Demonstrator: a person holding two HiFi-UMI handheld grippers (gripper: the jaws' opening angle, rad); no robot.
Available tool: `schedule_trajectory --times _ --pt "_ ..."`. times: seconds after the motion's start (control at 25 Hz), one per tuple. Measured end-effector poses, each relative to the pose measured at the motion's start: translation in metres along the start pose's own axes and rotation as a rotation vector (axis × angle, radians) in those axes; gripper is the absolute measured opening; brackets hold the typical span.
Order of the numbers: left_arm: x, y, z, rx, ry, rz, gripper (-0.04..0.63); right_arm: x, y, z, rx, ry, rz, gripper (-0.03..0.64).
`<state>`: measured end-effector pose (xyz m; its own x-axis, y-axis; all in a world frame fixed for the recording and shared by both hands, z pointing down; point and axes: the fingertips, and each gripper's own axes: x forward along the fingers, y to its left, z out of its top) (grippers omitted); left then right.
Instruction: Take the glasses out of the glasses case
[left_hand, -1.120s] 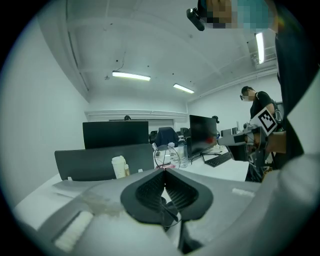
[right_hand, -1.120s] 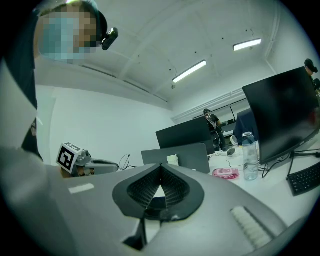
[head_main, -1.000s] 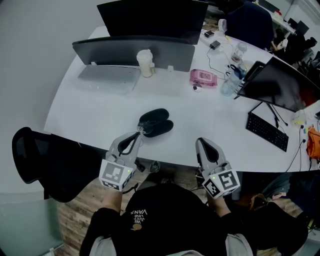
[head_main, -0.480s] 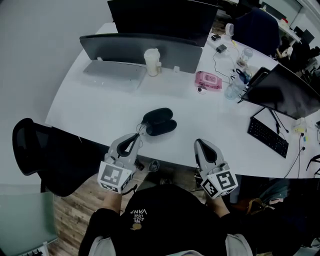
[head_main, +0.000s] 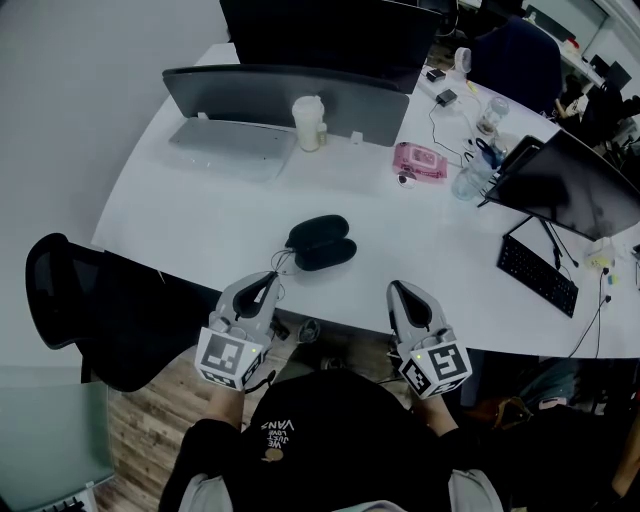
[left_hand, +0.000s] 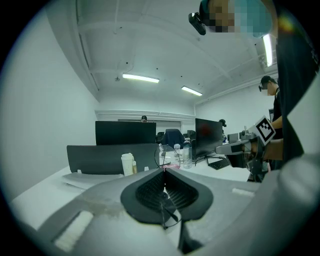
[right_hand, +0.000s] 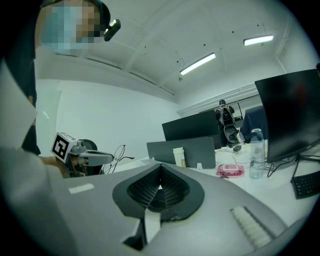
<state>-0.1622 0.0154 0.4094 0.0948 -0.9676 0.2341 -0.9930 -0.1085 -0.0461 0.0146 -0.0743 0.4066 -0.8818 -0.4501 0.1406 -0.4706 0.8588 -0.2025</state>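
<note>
Left tool (head_main: 274, 277) grips glasses (left_hand: 169, 210) near the glasses case (head_main: 321, 242)

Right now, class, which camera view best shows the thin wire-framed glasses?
The left gripper view: the thin wire-framed glasses sit close up, pinched in the shut left gripper. The head view shows only faint wire beside the open black case; the right gripper view, a small distant outline.

"VANS" reads upside down in white on the person's black top (head_main: 322, 415), the smaller print beside it illegible
</note>
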Motion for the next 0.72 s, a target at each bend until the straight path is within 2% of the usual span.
schedule_trajectory --times 0.72 --pt "0.002 0.010 -0.003 -0.009 -0.002 -0.011 0.008 0.010 0.007 -0.004 -0.023 0.015 -0.010 -0.002"
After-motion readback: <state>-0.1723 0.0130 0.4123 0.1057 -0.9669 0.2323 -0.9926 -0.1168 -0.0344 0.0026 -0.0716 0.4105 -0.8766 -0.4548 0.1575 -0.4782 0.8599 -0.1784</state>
